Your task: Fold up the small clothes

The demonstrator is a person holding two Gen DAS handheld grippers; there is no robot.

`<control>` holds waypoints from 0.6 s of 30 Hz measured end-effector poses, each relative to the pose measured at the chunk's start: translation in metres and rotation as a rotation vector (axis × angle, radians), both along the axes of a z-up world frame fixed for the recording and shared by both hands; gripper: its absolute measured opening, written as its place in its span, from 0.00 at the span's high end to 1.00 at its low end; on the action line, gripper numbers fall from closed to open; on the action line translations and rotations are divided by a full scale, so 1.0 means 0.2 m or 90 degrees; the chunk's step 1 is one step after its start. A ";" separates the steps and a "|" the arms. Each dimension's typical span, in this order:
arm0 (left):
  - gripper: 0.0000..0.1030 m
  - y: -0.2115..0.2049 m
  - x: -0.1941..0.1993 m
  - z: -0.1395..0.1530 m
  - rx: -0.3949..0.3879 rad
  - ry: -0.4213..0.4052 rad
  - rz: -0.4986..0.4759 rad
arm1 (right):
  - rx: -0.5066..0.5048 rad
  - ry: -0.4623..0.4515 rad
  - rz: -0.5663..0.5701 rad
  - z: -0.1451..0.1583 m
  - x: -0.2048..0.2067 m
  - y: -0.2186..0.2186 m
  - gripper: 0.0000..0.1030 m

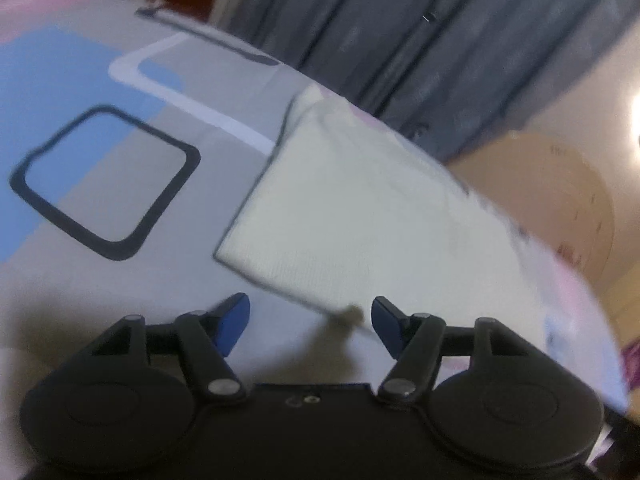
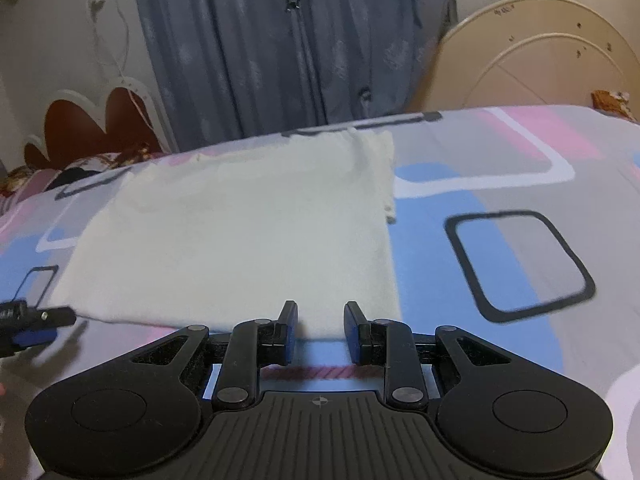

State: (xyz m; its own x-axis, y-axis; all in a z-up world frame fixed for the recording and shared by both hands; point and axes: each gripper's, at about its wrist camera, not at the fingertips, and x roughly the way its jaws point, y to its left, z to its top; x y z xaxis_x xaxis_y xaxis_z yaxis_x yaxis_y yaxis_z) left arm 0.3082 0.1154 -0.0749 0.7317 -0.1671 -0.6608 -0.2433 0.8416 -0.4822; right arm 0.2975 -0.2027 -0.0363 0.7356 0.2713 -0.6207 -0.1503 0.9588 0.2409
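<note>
A cream folded garment [image 2: 240, 232] lies flat on the patterned bed sheet [image 2: 500, 152]. My right gripper [image 2: 320, 312] hovers at the garment's near edge with its jaws a little apart; that edge shows in the gap and the pads do not press on it. In the left wrist view the same garment [image 1: 340, 208] runs slantwise, its near corner lying between the fingers of my left gripper [image 1: 310, 308], close to the right blue pad [image 1: 386, 324]. That gripper is open and touches nothing. It also appears at the far left of the right wrist view, as the left gripper [image 2: 36, 320] beside the garment's left corner.
The sheet carries grey, blue and pink blocks with black and white rounded squares [image 2: 520, 264]. Behind the bed hang grey curtains [image 2: 280, 40]. A round beige board [image 2: 540, 52] leans at the right, and a scalloped headboard [image 2: 100, 120] with a floral pillow stands at the left.
</note>
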 end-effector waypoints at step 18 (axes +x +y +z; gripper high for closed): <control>0.44 0.15 0.22 -0.13 -0.224 -0.063 0.128 | 0.025 -0.024 0.035 -0.02 0.25 0.18 0.75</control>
State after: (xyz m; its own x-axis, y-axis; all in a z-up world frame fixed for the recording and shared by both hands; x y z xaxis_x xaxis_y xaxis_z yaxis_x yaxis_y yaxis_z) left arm 0.3531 0.1456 -0.1014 0.8298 -0.2180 -0.5138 -0.3241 0.5613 -0.7615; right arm 0.3466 -0.1673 -0.0405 0.7418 0.3350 -0.5810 -0.2121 0.9390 0.2707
